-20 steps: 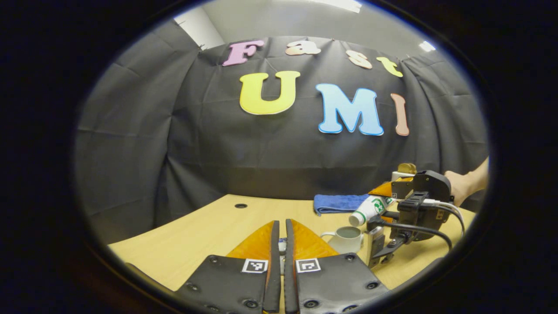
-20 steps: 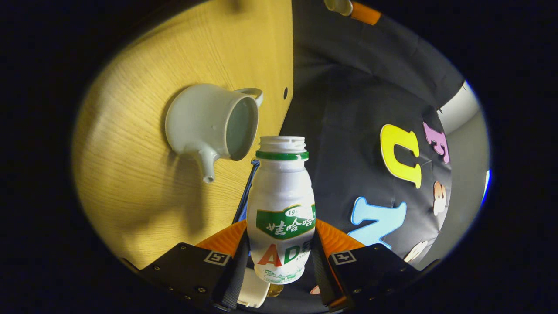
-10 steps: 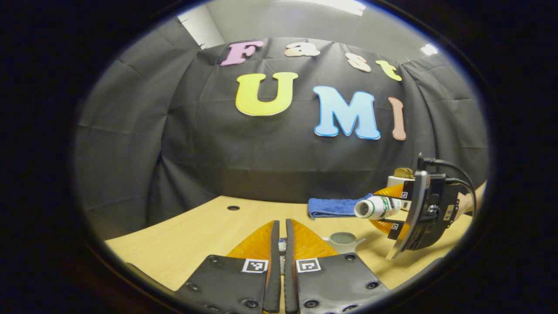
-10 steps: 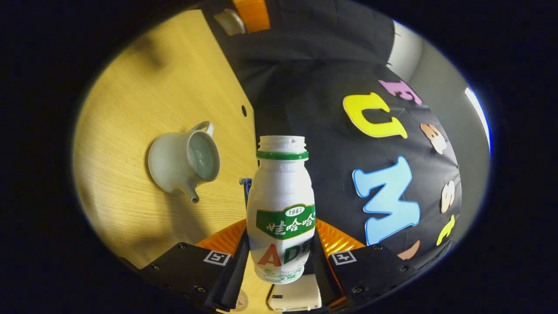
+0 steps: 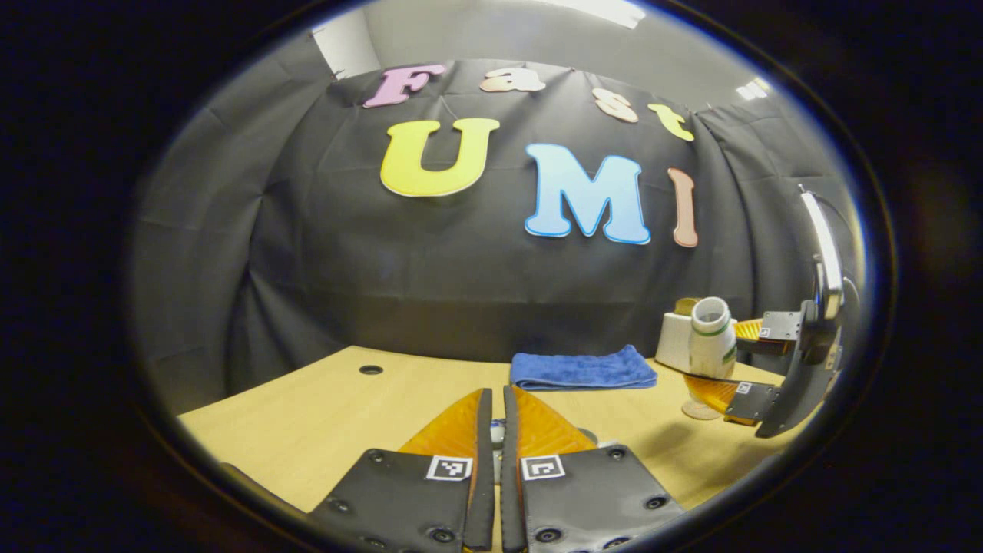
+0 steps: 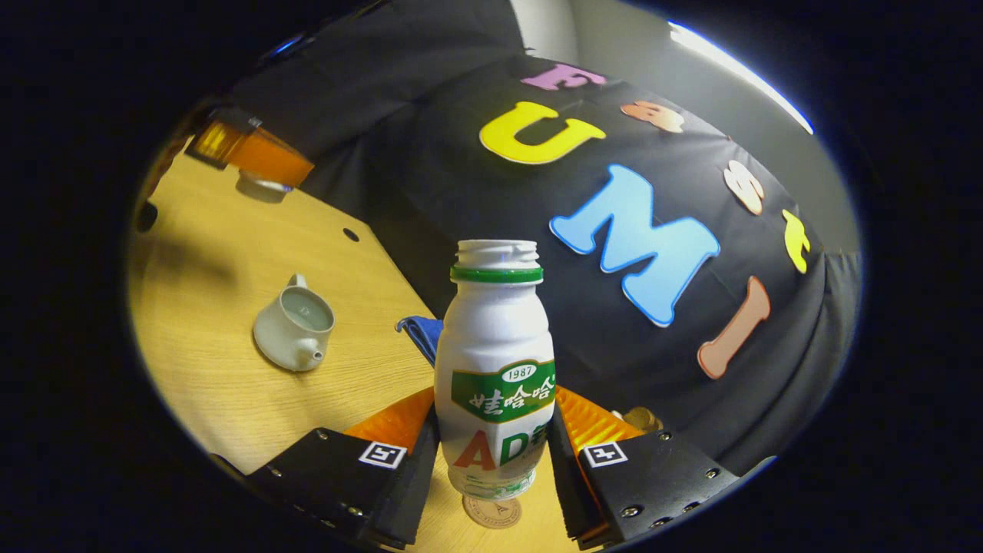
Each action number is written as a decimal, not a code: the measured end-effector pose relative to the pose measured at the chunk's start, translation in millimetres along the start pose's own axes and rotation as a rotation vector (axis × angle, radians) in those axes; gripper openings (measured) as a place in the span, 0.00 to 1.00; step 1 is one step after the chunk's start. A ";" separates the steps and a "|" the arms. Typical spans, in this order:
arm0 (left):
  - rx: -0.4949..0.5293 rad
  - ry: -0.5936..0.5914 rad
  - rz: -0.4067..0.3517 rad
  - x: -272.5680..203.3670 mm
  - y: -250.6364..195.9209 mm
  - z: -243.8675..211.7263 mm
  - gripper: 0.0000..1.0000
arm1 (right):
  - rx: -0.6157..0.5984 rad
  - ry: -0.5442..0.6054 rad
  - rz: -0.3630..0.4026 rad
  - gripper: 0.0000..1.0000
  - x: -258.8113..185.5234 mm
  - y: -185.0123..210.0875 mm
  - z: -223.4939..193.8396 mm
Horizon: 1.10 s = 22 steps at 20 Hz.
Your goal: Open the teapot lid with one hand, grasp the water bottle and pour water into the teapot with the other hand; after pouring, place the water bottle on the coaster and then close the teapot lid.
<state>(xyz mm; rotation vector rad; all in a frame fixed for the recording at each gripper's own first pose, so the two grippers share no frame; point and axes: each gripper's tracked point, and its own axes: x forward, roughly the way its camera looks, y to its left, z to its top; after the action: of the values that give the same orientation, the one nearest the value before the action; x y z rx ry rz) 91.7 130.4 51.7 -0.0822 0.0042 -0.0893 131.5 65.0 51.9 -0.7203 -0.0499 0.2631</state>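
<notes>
- Right gripper view: we're seeing the right gripper (image 6: 493,453) pinching the bottle (image 6: 495,369) from both sides, just above the coaster (image 6: 492,511).
- Teapot (image 6: 294,322) is sitting lidless on the table (image 6: 223,384).
- Left gripper (image 5: 495,430) is pinching the lid (image 5: 497,438), fingers nearly together.
- Towel (image 5: 581,369) is lying near the wall.

Glossy plastic bottle (image 6: 494,369) — glazed ceramic teapot (image 6: 292,324) — matt wood-grain table (image 6: 223,376), fuzzy cloth towel (image 5: 581,369).

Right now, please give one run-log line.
phase: bottle to coaster | right gripper: shut on water bottle | coaster: below bottle | teapot: open
</notes>
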 end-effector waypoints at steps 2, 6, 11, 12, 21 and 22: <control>0.017 -0.005 -0.028 11.1 -15.2 2.9 0.10 | 0.129 0.021 0.011 0.69 -9.1 -4.8 -7.0; 0.064 0.003 -0.071 35.5 -47.2 2.1 0.14 | 0.256 0.034 0.005 0.69 -22.5 -18.3 -23.7; 0.102 0.092 -0.069 66.7 -65.8 -37.1 0.14 | 0.300 0.038 0.000 0.69 -34.4 -28.4 -36.7; 0.105 0.101 -0.066 70.5 -67.3 -41.3 0.10 | 0.300 0.040 -0.001 0.69 -35.1 -30.1 -40.9; 0.093 0.150 -0.049 84.9 -73.3 -67.3 0.13 | 0.339 0.061 -0.003 0.69 -38.9 -39.0 -58.2; 0.097 0.151 -0.047 85.6 -74.4 -68.9 0.14 | 0.339 0.061 -0.003 0.69 -38.3 -38.9 -59.6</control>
<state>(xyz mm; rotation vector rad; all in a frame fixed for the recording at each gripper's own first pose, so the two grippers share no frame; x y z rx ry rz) 169.8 43.3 -11.0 0.0217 0.1485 -0.1427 111.2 -11.2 34.4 -0.3904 0.0510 0.2389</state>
